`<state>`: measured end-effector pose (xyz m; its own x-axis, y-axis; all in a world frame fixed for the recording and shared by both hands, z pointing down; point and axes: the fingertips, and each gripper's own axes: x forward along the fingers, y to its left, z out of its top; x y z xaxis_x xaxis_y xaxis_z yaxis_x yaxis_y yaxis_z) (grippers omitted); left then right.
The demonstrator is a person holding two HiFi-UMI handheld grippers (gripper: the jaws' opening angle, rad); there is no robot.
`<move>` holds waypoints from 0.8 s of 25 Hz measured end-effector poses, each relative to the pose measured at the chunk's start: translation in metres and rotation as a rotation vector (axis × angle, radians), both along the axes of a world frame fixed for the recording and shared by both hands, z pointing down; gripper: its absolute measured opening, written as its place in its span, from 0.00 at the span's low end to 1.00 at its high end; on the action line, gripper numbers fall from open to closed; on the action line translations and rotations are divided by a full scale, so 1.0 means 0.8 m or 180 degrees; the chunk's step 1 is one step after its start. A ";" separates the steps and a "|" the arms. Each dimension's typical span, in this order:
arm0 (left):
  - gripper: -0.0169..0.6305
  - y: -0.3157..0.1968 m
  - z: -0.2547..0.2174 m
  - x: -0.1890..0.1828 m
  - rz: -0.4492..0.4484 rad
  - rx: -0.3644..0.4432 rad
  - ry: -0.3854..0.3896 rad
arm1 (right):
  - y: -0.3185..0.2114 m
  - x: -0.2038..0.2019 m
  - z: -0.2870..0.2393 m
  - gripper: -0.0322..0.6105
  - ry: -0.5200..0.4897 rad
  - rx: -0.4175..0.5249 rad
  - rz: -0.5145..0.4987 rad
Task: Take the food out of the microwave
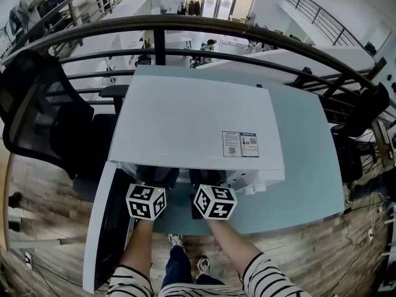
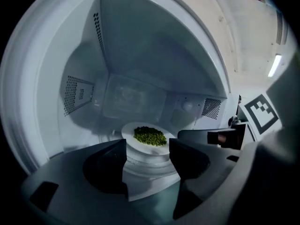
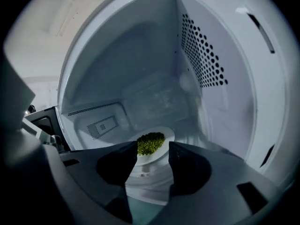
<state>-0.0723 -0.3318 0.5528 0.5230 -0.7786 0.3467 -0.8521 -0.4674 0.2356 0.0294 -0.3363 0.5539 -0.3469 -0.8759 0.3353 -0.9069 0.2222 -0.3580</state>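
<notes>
The microwave [image 1: 192, 129] stands at the near edge of the table [image 1: 309, 166], its door [image 1: 99, 228] swung open. A white plate [image 2: 129, 134] of green food [image 2: 150, 136] sits in the middle of the microwave's floor. The left gripper [image 2: 147, 156] and right gripper [image 3: 149, 161] face it, each with jaws spread and empty, short of the plate.

At the lower middle of the head view, left forearm [image 1: 139, 246] and right forearm [image 1: 230, 243] reach forward side by side. Left hand-held gripper [image 2: 147, 159] and right hand-held gripper [image 3: 149, 165] hold their jaws apart.
</notes>
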 end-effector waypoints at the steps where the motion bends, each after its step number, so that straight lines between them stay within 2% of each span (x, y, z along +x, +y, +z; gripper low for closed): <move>1: 0.44 -0.002 0.001 0.002 0.0028 -0.0017 -0.0019 | -0.003 0.001 0.002 0.37 0.0006 -0.0033 0.0013; 10: 0.44 -0.018 0.009 0.004 0.0109 -0.0225 -0.0178 | -0.025 -0.004 0.012 0.39 0.0136 -0.0371 0.0080; 15: 0.44 -0.014 0.018 0.020 0.0343 -0.0383 -0.0340 | -0.025 -0.008 0.026 0.39 0.0249 -0.0642 -0.0032; 20: 0.44 -0.011 0.022 0.026 0.0484 -0.0498 -0.0363 | -0.023 -0.012 0.029 0.39 0.0093 -0.0765 -0.0108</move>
